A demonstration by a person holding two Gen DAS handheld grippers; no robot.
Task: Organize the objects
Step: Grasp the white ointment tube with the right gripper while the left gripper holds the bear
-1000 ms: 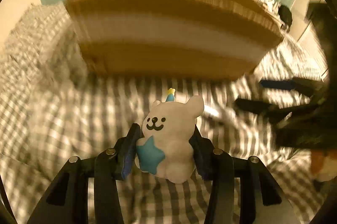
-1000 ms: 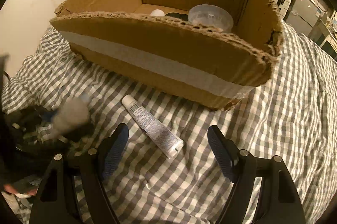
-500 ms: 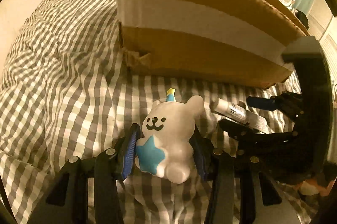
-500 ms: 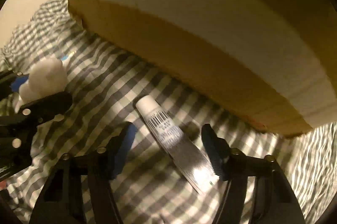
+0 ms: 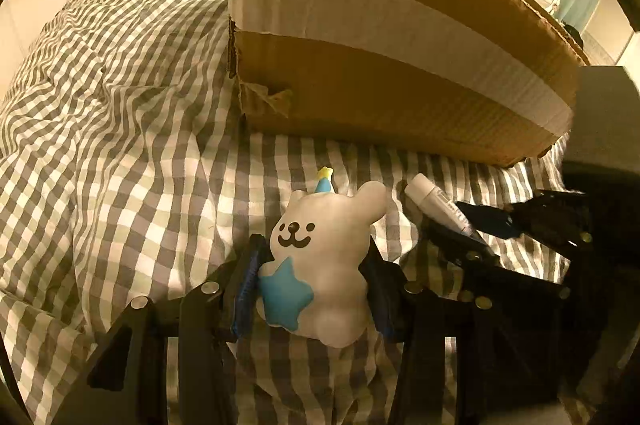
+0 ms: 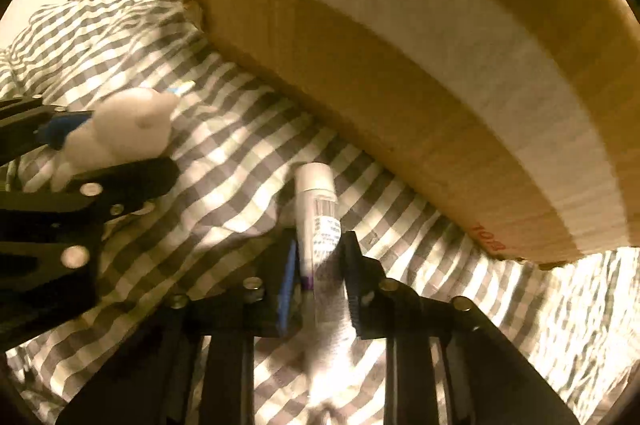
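Between the left tongs (image 5: pixel 314 277), black with blue pads, sits a white bear toy (image 5: pixel 324 265) with a black smiling face, a bright blue star on its belly and a small blue hat tipped with yellow. The right tongs (image 6: pixel 320 265), also black with a blue pad, flank a white tube (image 6: pixel 320 225) printed with a black barcode and a purple band. Under both spreads a grey-and-white checked bedcover (image 5: pixel 120 129). Beyond the tongs stands a brown cardboard box (image 5: pixel 380 65) crossed by a pale whitish tape stripe, with red lettering near its lower corner.

Cardboard box (image 5: pixel 400 37) wall close ahead; apparently open checked bedding (image 5: pixel 100 145) leftward.
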